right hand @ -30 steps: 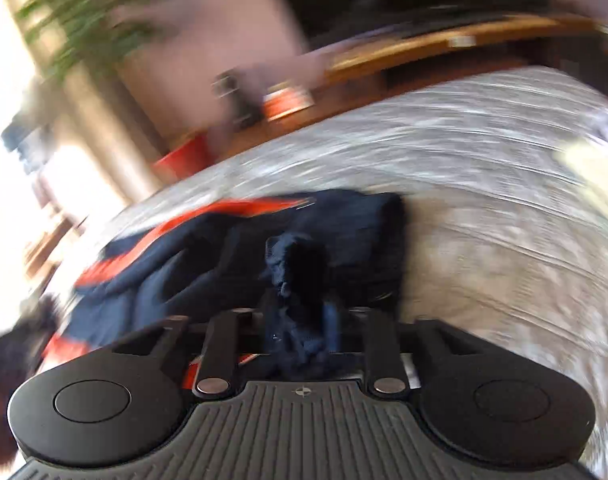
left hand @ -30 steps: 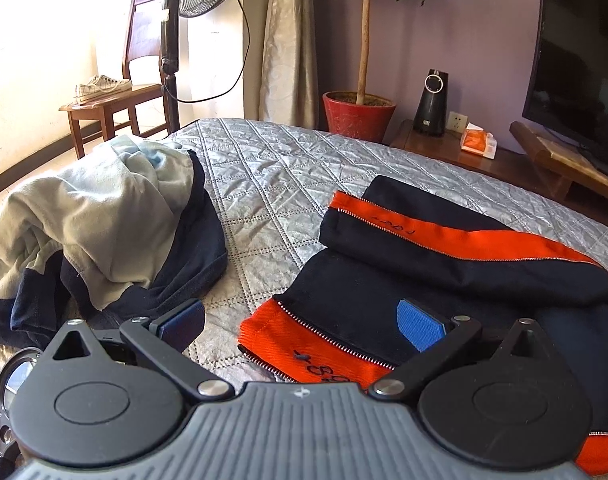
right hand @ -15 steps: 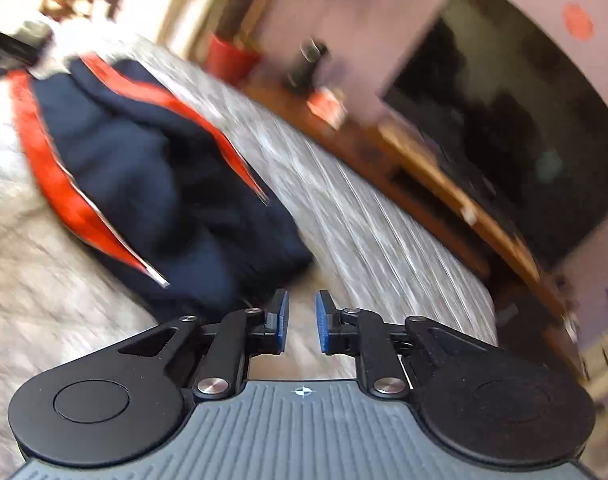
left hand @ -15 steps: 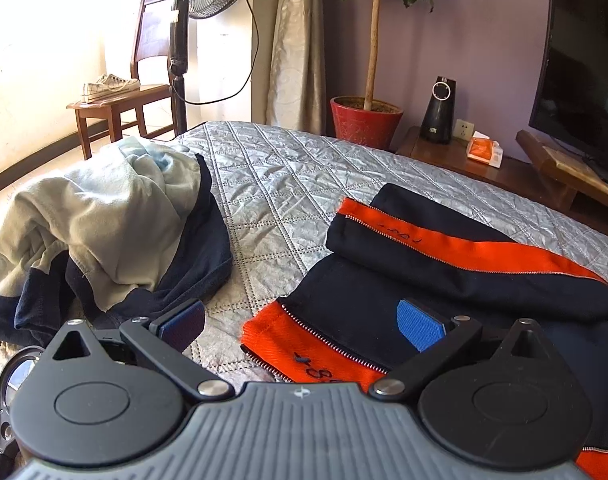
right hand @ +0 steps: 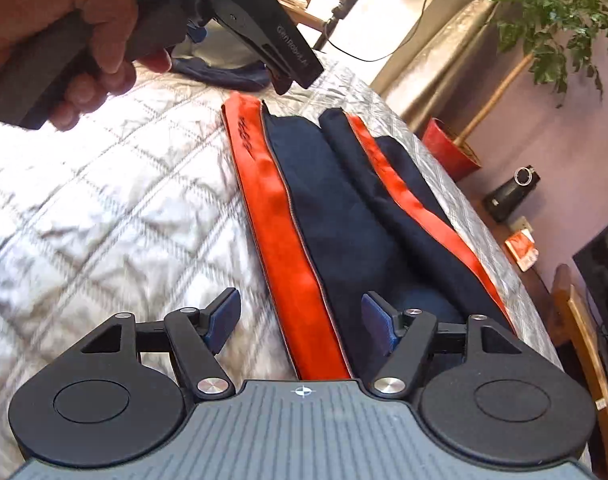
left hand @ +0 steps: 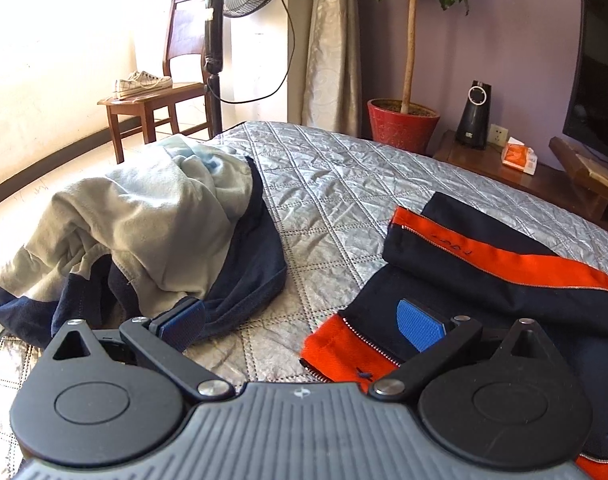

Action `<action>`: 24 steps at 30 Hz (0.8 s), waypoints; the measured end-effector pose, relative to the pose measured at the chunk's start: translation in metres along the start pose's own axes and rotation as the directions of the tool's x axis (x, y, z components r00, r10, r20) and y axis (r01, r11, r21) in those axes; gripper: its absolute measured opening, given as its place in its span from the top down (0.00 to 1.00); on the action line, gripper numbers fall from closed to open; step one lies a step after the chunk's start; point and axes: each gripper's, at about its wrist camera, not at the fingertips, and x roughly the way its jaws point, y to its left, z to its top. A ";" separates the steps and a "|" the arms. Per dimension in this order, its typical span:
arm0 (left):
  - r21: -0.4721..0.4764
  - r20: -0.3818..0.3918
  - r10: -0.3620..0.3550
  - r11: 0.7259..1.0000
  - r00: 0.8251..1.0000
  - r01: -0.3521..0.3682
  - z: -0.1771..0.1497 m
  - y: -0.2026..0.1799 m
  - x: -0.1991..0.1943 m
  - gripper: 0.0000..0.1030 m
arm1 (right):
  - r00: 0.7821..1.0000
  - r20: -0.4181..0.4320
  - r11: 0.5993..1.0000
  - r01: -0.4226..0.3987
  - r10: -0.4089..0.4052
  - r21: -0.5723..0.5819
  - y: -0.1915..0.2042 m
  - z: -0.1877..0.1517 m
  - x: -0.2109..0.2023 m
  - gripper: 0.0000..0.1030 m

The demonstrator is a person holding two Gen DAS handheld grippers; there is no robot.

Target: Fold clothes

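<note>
While both jaws stand spread and empty, the left hand-held gripper (left hand: 299, 322) and right hand-held gripper (right hand: 299, 320) hover over the navy-and-orange garment (right hand: 336, 216), lying long and narrow on the bed (left hand: 344, 184). Judging by that, a crosswise fold seems due, needing an end pinched; a crumpled grey-and-navy garment (left hand: 143, 232) waits beside it.

The folded garment (right hand: 344, 216) is navy with 2 orange bands edged by thin silvery zipper lines, one band carrying small dark lettering. The bedspread (left hand: 344, 184) is silver-grey, quilted in a diamond grid, and near its left edge the heaped clothing (left hand: 151, 232) is pale grey, light blue and navy. The gripper pads (left hand: 420, 324) are blue on black fingers.
</note>
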 end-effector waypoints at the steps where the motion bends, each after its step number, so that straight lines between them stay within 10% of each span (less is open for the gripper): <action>1: -0.007 0.008 0.007 1.000 1.000 -0.007 0.001 0.002 -0.001 0.01 | 1.000 0.000 1.000 0.009 -0.009 0.004 0.000 0.007 0.008 0.29; 4: -0.025 0.025 0.031 0.999 0.999 -0.030 0.002 0.007 -0.004 0.01 | 1.000 0.003 0.999 0.022 -0.023 0.031 -0.004 0.024 0.026 0.30; 6: -0.040 0.033 0.050 0.998 0.998 -0.049 0.005 0.012 -0.005 0.01 | 1.000 -0.016 0.999 0.002 -0.001 0.041 -0.002 0.029 0.034 0.91; 11: -0.068 0.046 0.063 0.996 0.997 -0.060 0.007 0.018 -0.008 0.01 | 0.994 0.005 0.976 -0.106 0.107 0.190 -0.010 0.030 0.022 0.96; 19: -0.079 0.062 0.052 0.996 0.997 -0.048 0.008 0.018 -0.012 0.01 | 0.949 -0.058 0.950 -0.307 0.310 0.051 0.045 -0.002 -0.064 0.95; 24: -0.057 0.063 0.026 0.998 0.998 -0.022 0.006 0.013 -0.013 0.01 | 0.991 -0.036 0.870 -0.096 0.129 0.483 -0.013 -0.077 -0.107 0.77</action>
